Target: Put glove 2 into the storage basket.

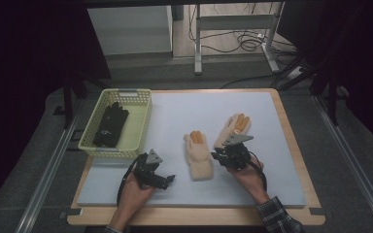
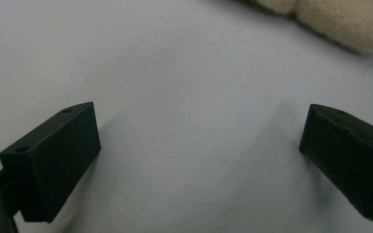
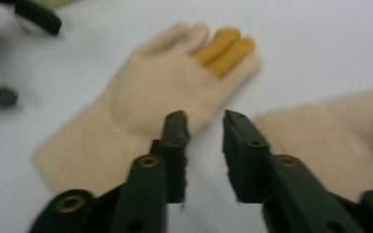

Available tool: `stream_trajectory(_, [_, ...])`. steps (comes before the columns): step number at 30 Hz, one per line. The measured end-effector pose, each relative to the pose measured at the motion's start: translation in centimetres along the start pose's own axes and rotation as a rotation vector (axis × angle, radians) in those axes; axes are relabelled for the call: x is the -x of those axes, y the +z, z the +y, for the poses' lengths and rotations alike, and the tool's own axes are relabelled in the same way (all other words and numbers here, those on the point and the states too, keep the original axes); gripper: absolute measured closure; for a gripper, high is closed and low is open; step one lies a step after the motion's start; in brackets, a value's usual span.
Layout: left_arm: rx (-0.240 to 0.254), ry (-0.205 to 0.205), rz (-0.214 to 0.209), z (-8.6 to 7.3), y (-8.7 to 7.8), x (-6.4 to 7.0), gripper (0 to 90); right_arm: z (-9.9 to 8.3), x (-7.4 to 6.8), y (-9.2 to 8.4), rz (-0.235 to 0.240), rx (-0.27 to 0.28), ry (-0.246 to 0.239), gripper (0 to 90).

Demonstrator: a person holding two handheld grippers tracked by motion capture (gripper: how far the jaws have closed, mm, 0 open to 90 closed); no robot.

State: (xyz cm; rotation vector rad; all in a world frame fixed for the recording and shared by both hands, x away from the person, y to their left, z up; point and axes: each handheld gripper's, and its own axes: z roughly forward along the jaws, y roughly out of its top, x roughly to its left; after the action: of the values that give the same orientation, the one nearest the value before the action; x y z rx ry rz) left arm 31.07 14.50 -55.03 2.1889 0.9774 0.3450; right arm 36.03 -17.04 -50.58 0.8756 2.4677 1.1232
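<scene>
1. gloves are the work here: two cream gloves with orange fingertips lie flat near the middle of the worktop (image 1: 272,145), well apart from its edges. the left glove (image 1: 197,155) lies straight, and the right glove (image 1: 233,127) lies angled just beside it, fingers toward the far edge.
2. right gripper (image 1: 227,156) sits low over the cuff end of the right glove. in the right gripper view its jaws stand narrow with a bare gap between them, gripping nothing; they point down into the strip of worktop between the two gloves.
3. left gripper (image 1: 167,179) rests near the front edge, left of the left glove (image 2: 340,22). its jaws stand wide, with bare worktop between them.
4. basket (image 1: 138,127) at the far left corner holds a black glove (image 1: 110,125), likely where these go.
5. risk, as i judge it: with jaws this narrow and aimed at the gap, a closing pinch could catch only fuzz or nothing at all.
6. the gloves lie close, so a sloppy grab could snag both cuffs and drag the left one along.
7. soft knit may slip out of a shallow grip when lifted.
</scene>
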Motion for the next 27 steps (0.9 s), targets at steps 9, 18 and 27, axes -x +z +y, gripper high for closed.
stream_trajectory(9, [0.0,0.001,0.0,0.0,0.0,0.0,1.2,-2.2,-1.1,0.4,0.09,-0.046,0.009,81.4])
stream_trajectory(18, [0.001,0.0,0.001,0.0,0.0,0.0,1.1,-1.8,-3.3,2.0,0.13,-0.039,-0.041,76.2])
stream_trajectory(27, [0.001,0.0,0.0,0.0,0.0,0.0,1.2,-1.2,-1.1,0.2,0.056,-0.012,-0.01,68.2])
